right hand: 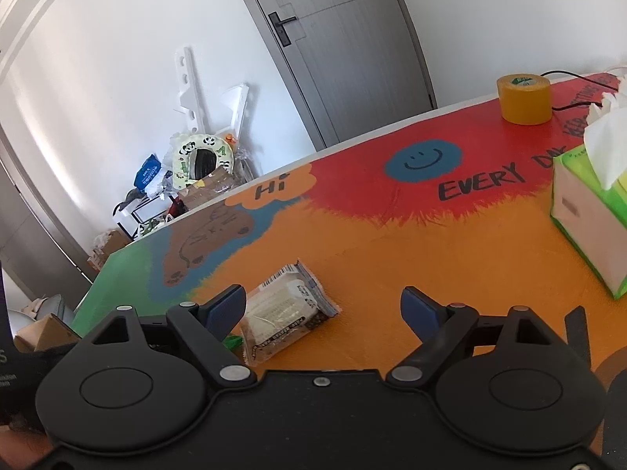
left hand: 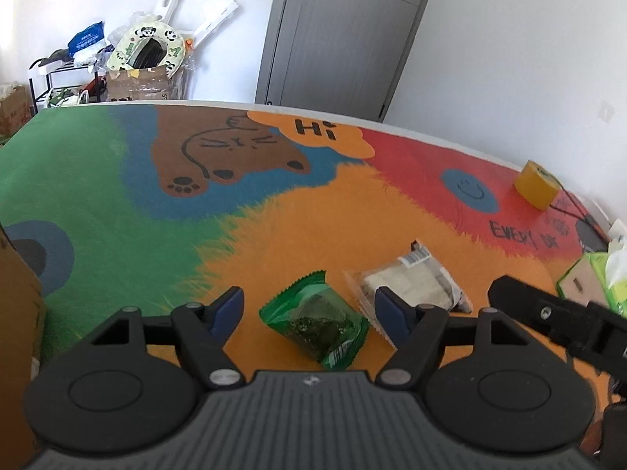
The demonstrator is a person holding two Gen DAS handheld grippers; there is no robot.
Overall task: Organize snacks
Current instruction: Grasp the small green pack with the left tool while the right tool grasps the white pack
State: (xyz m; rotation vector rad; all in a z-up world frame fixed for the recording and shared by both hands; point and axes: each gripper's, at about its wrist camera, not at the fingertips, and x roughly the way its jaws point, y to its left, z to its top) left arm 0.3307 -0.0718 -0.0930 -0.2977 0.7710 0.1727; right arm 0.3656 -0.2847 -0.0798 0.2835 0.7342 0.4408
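Note:
A green-wrapped snack (left hand: pixel 318 325) lies on the orange part of the colourful table mat (left hand: pixel 274 227), between the blue pads of my left gripper (left hand: pixel 309 307), which is open and not touching it. A clear-wrapped pale cake (left hand: pixel 411 282) lies just right of it, behind the right fingertip (left hand: pixel 392 311). In the right wrist view the same clear-wrapped cake (right hand: pixel 282 317) lies by the left pad (right hand: pixel 227 307) of my open right gripper (right hand: pixel 323 307), with a sliver of the green wrapper (right hand: pixel 232 341) beside it. Part of the right gripper's black body (left hand: pixel 556 313) shows at the right of the left wrist view.
A yellow tape roll (right hand: pixel 524 98) with a black cable stands at the far right of the table. A green tissue box (right hand: pixel 588 219) sits at the right edge. A brown cardboard box (left hand: pixel 17 313) is at the left. Behind the table are a grey door (left hand: pixel 337 31) and a cluttered shelf.

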